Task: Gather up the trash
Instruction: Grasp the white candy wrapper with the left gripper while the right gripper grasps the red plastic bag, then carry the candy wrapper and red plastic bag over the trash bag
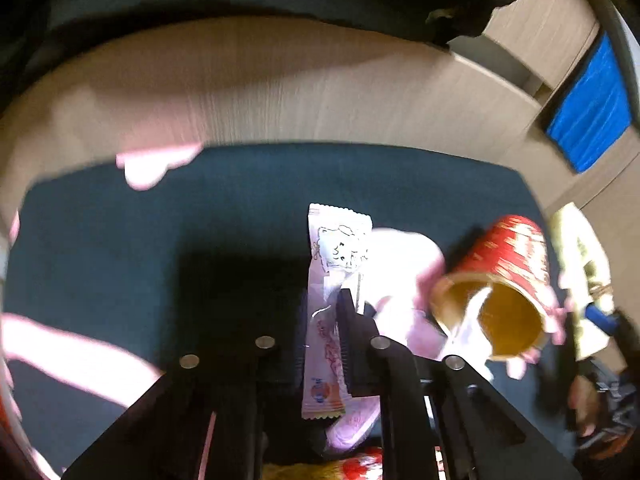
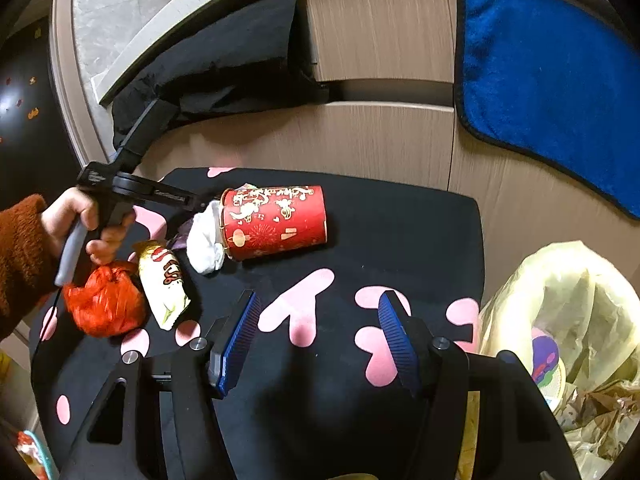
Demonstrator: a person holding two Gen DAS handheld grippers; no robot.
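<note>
Student: Hand (image 2: 76, 216) at the left edge of the right wrist view: how is it posed?

Tutor: It emerges from a fuzzy brown sleeve (image 2: 20, 248), fingers wrapped around the grey handle of the left gripper (image 2: 204, 202). The tool slopes down toward the mouth of the red paper cup with gold print (image 2: 276, 220), which lies on its side on the black cloth with pink shapes (image 2: 400, 232).

Student: And the state of that tool?

Tutor: In its own view the left gripper (image 1: 322, 296) has its jaws drawn narrow, with a long pink-and-white printed wrapper (image 1: 340, 240) clamped between them. The wrapper stands lengthwise along the fingers, just beside the red paper cup (image 1: 504, 280).

Student: What of the right gripper (image 2: 320, 328)?

Tutor: Its blue ribbed pads (image 2: 240, 336) stand wide apart and hold nothing. It is tilted down over a bare part of the cloth.

Student: Where is the remaining trash?

Tutor: A crumpled white tissue (image 2: 206, 244) touches the cup's mouth. A cream-and-yellow snack packet (image 2: 164, 284) lies beside a bunched red-orange plastic bag (image 2: 104, 300), both below the hand. A pale yellow translucent trash bag (image 2: 568, 292) stands open off the cloth's right edge, with litter inside. A blue towel (image 2: 552, 80) hangs on the wooden cabinet behind.
</note>
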